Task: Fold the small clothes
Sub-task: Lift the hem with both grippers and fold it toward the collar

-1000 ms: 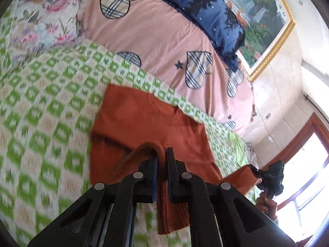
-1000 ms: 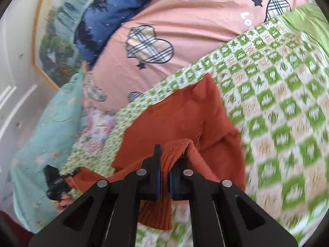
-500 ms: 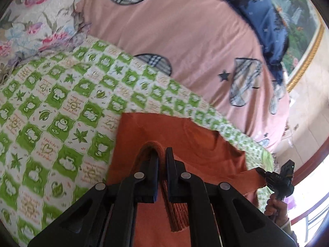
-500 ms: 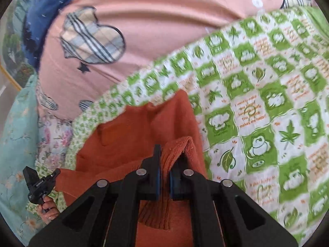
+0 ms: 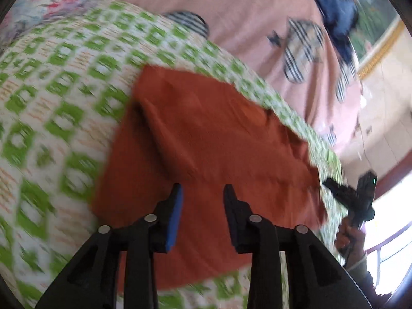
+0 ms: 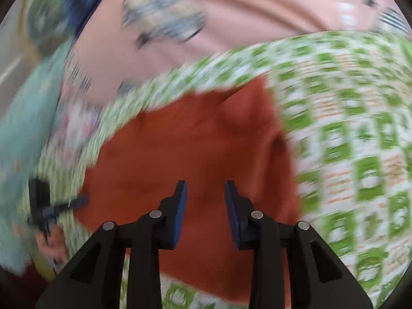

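Note:
A small rust-orange knit garment [image 5: 211, 139] lies folded flat on the green-and-white checked bedsheet [image 5: 51, 108]. My left gripper [image 5: 203, 193] is open and empty just above the garment's near part. In the right wrist view the same garment [image 6: 195, 154] lies under my right gripper [image 6: 206, 188], which is also open and empty. Each gripper shows in the other's view: the right one [image 5: 352, 195] at the garment's right edge, the left one [image 6: 49, 206] at its left edge. Both views are motion-blurred.
A pink quilt [image 5: 244, 20] with plaid hearts lies beyond the sheet, with a dark blue pillow [image 5: 334, 5] on it. A floral pillow [image 5: 43, 7] is at far left, a framed painting [image 5: 378, 33] on the wall. A teal pillow [image 6: 23, 118] is left in the right view.
Both grippers were shut on the garment's ribbed hem and carried it forward over the body. Now both have opened, the hem lies down, and the garment is folded.

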